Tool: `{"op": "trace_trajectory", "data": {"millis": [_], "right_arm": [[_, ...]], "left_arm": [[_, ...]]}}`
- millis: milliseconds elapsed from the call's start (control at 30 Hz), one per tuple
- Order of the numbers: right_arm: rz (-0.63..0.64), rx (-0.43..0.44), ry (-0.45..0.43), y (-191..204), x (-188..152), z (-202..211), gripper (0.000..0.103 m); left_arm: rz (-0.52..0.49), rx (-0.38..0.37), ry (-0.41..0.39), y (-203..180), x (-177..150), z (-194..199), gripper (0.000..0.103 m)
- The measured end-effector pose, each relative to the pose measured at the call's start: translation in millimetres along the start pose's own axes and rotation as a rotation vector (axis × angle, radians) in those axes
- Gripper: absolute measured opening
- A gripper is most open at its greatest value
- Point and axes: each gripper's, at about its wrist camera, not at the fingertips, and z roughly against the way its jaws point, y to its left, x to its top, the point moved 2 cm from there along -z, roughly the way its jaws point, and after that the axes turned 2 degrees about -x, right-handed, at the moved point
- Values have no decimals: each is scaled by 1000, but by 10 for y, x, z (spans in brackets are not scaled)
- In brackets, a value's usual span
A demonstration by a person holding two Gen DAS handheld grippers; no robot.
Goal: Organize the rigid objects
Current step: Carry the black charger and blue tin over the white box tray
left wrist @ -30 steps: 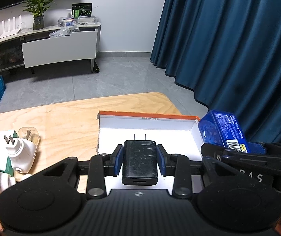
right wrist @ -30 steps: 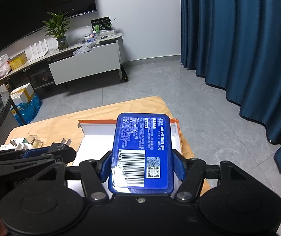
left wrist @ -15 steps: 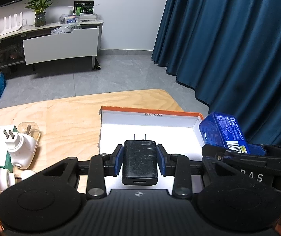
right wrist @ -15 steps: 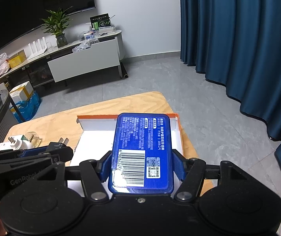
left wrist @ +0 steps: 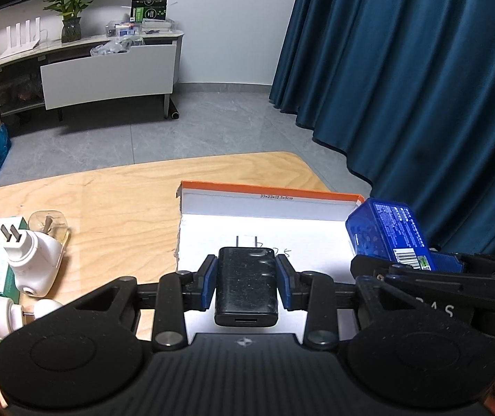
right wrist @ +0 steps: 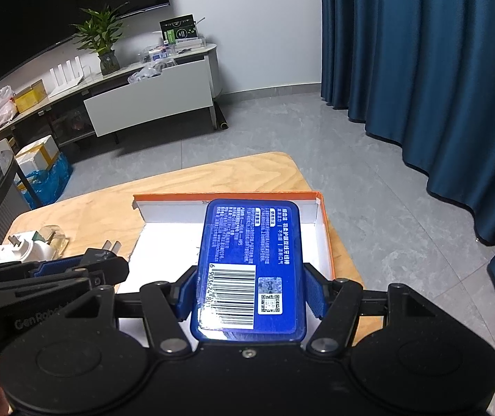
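A: Worktop (left wrist: 115, 201) is seen bearing the orange-rimmed box (left wrist: 268, 187). What is gripped?

B: Blue tin (right wrist: 249, 263) is clamped by the right tool (right wrist: 249, 294), black charger (left wrist: 245, 284) by the left tool (left wrist: 246, 286); both are held lengthwise above the box, prongs pointed away.

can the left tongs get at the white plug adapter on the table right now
Probably not yet. The left tongs are shut on the black charger over the orange-rimmed box. The white plug adapter lies uncovered to the left, reachable once the charger is released.
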Motion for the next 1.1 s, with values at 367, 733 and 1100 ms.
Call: {"op": "trace_trajectory", "data": {"millis": [367, 733, 1100], "right_arm": [[4, -8, 10, 4, 38, -139, 74], [3, -17, 18, 19, 50, -234, 75], [10, -28, 26, 17, 123, -380, 75]], "left_arm": [[-12, -1, 11, 5, 5, -117, 36], [-15, -10, 23, -19, 55, -216, 36], [-2, -15, 35, 17, 78, -313, 36]]}}
